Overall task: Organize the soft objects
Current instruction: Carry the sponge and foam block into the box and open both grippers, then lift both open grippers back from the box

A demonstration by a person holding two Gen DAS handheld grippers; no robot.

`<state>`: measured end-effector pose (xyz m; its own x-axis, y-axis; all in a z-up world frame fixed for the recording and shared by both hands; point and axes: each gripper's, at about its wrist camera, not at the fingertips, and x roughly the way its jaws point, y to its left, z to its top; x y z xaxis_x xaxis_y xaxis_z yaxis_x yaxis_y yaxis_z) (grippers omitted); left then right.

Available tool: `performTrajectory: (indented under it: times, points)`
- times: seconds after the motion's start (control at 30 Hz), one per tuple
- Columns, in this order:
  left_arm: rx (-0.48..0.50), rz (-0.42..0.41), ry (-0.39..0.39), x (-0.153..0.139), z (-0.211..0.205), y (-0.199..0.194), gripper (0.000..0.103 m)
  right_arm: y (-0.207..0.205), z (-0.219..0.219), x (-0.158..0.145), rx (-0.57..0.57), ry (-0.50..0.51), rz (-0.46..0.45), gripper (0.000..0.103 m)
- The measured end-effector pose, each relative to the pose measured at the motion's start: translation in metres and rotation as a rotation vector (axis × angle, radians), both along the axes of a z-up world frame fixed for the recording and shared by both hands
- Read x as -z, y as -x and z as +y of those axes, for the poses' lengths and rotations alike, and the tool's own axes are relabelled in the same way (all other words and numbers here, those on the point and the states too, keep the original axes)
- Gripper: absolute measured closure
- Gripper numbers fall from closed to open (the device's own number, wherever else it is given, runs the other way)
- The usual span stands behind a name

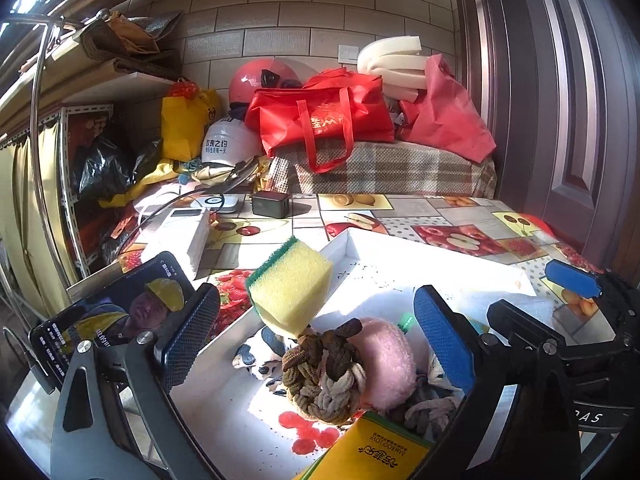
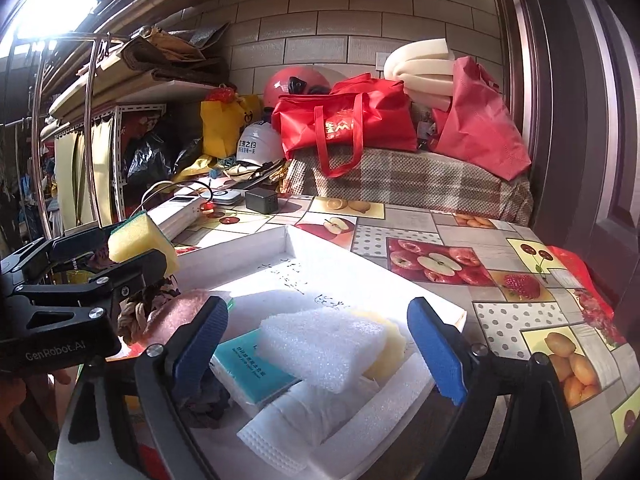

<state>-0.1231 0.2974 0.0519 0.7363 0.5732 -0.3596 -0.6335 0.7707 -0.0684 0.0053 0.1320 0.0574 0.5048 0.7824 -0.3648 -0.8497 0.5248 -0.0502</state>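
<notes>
The white tray (image 2: 448, 312) already holds many soft things. The left gripper (image 1: 316, 340) and right gripper (image 2: 316, 344) are wide open, holding nothing. The yellow sponge (image 1: 290, 284) looks dropped.

You are working in a lived-in home, in a corner that doubles as storage. The table (image 2: 460, 220) wears a household oilcloth printed with fruit. Behind it, the wall (image 2: 340, 32) is tiled in pale brick pattern, with a panelled door (image 2: 592, 120) at the right. A plaid-covered bench (image 2: 420, 180) carries red shopping bags (image 2: 348, 124), foam rolls (image 2: 420, 68) and helmets (image 2: 256, 144). At the left, a metal rack (image 1: 80, 184) with curtains holds black sacks and folded cardboard. A phone (image 1: 116, 316) plays video beside you.
</notes>
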Motion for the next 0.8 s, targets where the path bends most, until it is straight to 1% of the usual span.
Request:
performTrajectory:
  times: [0.03, 0.57, 0.8]
  points:
    - [0.002, -0.004, 0.004, 0.0, 0.001, 0.001, 0.0, 0.0, -0.001, 0.0, 0.002, -0.005, 0.001, 0.0]
    - [-0.016, -0.019, -0.068, -0.003, -0.012, 0.004, 0.0, 0.002, -0.007, -0.002, 0.002, -0.052, -0.005, 0.0]
    - [-0.046, -0.027, -0.087, -0.004, -0.014, 0.008, 0.0, 0.002, -0.014, -0.003, 0.019, -0.084, -0.009, 0.0]
